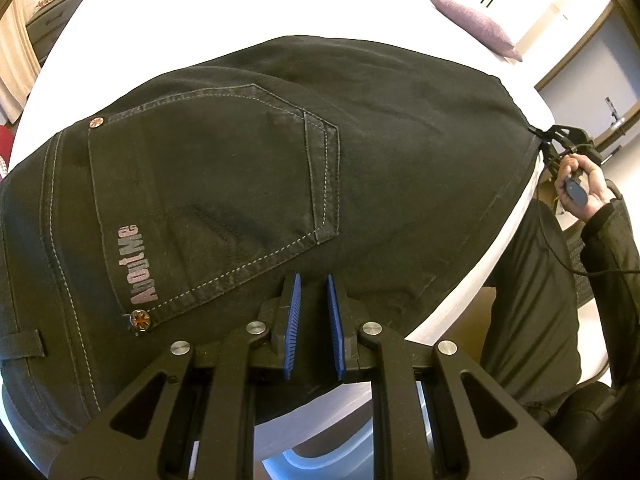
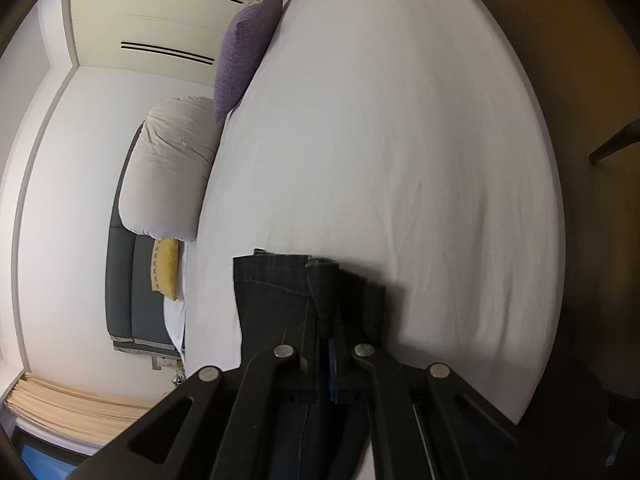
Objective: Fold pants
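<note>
Pants: black jeans (image 1: pixel 248 168) lie spread across the white bed (image 1: pixel 240 4), filling the middle of the left wrist view. The seat faces up, with a stitched back pocket (image 1: pixel 216 184) at centre left, and the waistband runs off toward 9 o'clock.
Pocket details: pale lettering reading "AboutMe" (image 1: pixel 138 264) runs along the pocket edge, with a metal rivet (image 1: pixel 140 320) at its lower corner and another (image 1: pixel 96 122) at the upper corner.
Left gripper: the left gripper (image 1: pixel 314 286) sits at 6 o'clock in its own view, its blue pads (image 1: pixel 291 320) close together with a narrow gap. Their tips rest against the denim just below the pocket. Whether cloth is pinched between them cannot be told.
Right gripper: the right gripper (image 2: pixel 323 322) is closed on a bunched fold of the jeans' hem (image 2: pixel 280 280), which stands up from the jaws at 6 o'clock in the right wrist view.
Right hand: in the left wrist view the person's right hand (image 1: pixel 582 184) holds that gripper at 3 o'clock, at the far corner of the jeans, by the bed's edge.
Bed surroundings: a purple cushion (image 2: pixel 248 44) lies at 11 o'clock in the right wrist view, a white pillow (image 2: pixel 172 168) and a yellow cushion (image 2: pixel 166 268) near 9 o'clock.
</note>
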`<act>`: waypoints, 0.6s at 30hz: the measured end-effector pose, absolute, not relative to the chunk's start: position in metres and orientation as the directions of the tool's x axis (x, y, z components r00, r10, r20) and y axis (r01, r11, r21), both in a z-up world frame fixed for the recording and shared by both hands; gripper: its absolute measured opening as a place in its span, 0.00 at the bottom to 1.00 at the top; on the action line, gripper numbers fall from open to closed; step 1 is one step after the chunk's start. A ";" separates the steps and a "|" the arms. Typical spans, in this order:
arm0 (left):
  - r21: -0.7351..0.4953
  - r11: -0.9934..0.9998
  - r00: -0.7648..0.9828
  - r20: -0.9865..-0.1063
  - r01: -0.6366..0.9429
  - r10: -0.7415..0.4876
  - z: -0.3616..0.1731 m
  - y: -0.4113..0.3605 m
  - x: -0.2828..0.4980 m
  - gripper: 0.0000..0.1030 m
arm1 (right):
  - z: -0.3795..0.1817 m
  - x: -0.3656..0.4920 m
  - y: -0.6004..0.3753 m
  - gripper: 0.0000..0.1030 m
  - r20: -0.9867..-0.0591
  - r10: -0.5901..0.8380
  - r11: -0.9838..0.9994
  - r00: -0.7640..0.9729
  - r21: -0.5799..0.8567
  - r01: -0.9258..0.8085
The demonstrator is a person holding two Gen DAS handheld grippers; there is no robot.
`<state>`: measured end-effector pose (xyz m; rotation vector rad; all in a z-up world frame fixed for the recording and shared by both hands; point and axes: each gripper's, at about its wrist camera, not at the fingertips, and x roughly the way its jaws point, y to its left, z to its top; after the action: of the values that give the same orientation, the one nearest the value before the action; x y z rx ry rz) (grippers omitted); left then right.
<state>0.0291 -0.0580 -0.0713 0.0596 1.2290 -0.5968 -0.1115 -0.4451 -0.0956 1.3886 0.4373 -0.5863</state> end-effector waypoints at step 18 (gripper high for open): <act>-0.304 0.850 0.241 -0.869 0.431 -0.433 -0.074 -0.029 0.017 0.13 | 0.020 0.039 -0.373 0.32 -0.818 0.041 0.851 0.574 0.330 0.409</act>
<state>0.0166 -0.0295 -0.0738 -0.0015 1.1884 -0.5909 0.0391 -0.3735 0.0200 0.5285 0.9448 -0.2277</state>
